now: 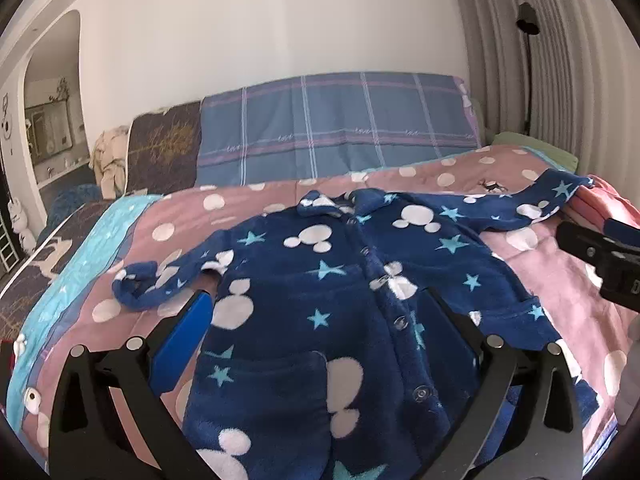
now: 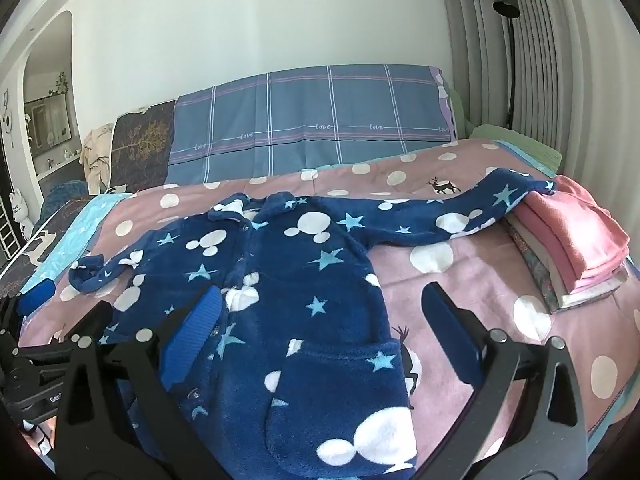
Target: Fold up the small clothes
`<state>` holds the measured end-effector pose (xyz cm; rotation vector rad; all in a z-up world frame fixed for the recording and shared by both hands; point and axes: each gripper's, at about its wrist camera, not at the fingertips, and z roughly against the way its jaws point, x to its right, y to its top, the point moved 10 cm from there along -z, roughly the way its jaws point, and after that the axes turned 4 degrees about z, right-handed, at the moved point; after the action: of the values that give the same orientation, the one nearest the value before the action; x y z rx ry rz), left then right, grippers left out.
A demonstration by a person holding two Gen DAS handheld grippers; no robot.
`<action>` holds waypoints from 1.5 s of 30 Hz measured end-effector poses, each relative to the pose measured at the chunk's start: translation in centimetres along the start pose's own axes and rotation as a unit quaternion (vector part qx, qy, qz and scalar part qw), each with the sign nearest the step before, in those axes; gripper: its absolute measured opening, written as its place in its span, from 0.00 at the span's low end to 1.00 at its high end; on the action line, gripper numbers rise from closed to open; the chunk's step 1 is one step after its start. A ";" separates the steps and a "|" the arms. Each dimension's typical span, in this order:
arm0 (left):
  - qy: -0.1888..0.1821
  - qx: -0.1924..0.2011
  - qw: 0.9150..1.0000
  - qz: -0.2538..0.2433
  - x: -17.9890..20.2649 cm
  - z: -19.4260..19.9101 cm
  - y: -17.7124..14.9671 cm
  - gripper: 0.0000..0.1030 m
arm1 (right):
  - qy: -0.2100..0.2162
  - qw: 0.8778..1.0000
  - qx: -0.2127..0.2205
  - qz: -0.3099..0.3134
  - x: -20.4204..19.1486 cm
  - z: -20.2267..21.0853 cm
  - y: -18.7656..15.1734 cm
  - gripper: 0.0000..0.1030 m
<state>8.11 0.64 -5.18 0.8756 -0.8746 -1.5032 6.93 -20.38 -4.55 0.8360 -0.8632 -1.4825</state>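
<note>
Two wide-spread fingers frame your left wrist view: your left hand-held gripper [image 1: 320, 320] hangs released over the lower half of the blue fleece jacket [image 1: 320, 300], its blue-padded left finger [image 1: 184, 332] at the garment's left edge and the other finger over the button placket. The jacket lies front up and buttoned on the pink dotted quilt [image 1: 560, 280] of a bed, collar away from you, the left sleeve [image 1: 160, 280] curled short, the right sleeve [image 1: 520, 204] stretched out to the far right. Your right hand-held gripper [image 1: 600, 256] shows as a black body at the right edge of this view. Behind the quilt a blue plaid sheet [image 1: 340, 128] drapes against the white wall [image 1: 260, 32], pleated curtains [image 1: 560, 80] hang on the right, and a doorway [image 1: 48, 112] opens on the left.

From your right wrist view, the right hand-held gripper [image 2: 320, 320] also stands released, one finger [image 2: 196, 328] over the placket and the other over bare quilt [image 2: 460, 264] beside the jacket's [image 2: 300, 272] right hem. The long sleeve's [image 2: 460, 212] cuff rests against a stack of folded clothes [image 2: 572, 240], pink on top, at the quilt's right side. Your left hand-held gripper [image 2: 36, 300] sits low at the left edge. A black lamp [image 2: 505, 0] stands by the curtains [image 2: 540, 60].
</note>
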 end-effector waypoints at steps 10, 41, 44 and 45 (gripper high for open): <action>-0.006 0.002 1.000 -0.006 0.4 0.1 -0.1 0.99 | 0.002 1.000 0.001 0.000 -0.3 0.0 -0.2 0.98; -0.038 -0.009 0.998 0.047 -1.8 -1.5 -0.5 0.99 | -0.002 1.000 -0.001 0.005 -1.5 -1.7 0.2 0.98; -0.030 -0.007 0.998 0.059 -2.4 -1.7 -0.3 0.99 | -0.002 1.000 -0.001 0.005 -1.5 -1.7 0.2 0.98; -0.028 -0.007 0.998 0.060 -2.4 -1.8 -0.3 0.99 | -0.002 1.000 -0.002 0.005 -1.5 -1.7 0.2 0.98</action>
<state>9.80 2.97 -6.11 0.7607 -0.9410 -1.4344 8.67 -18.96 -5.15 0.8256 -0.8668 -1.4775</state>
